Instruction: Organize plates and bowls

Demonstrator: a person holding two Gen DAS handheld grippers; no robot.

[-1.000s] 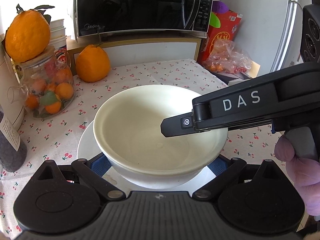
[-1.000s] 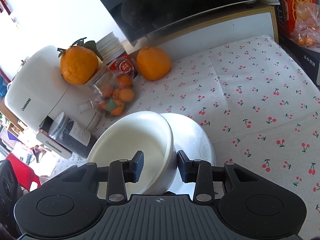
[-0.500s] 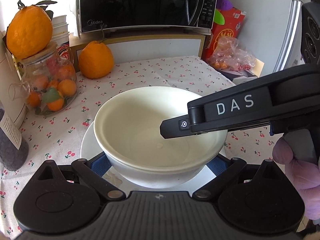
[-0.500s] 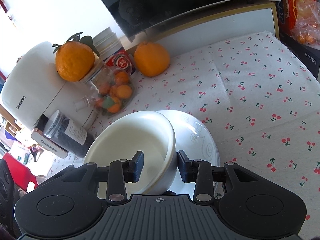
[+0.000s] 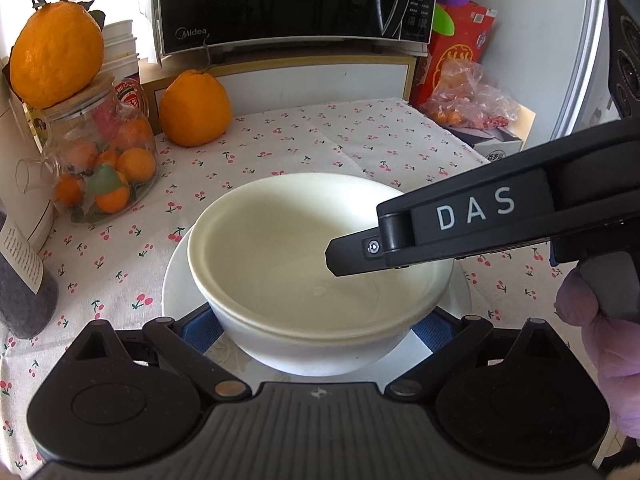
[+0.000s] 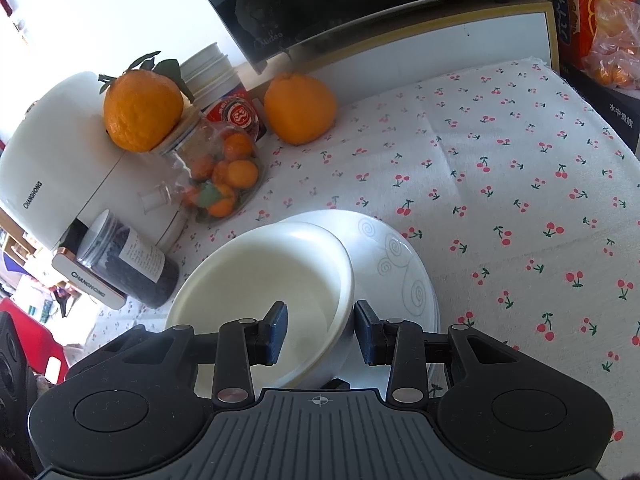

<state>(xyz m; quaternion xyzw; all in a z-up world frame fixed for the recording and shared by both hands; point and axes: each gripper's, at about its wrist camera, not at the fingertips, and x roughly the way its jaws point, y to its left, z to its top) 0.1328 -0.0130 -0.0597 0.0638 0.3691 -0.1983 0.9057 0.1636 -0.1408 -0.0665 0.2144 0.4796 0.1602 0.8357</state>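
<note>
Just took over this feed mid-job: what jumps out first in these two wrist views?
A white bowl fills the centre, sitting on a white plate with grey swirls on the cherry-print cloth. The right gripper straddles the bowl's rim, one finger inside and one outside, with gaps showing. Behind on the left, a big orange tops a glass jar of small fruit, with a microwave at the back.

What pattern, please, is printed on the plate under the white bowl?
Faint grey swirls on white, clearest in the right wrist view on the plate.
</note>
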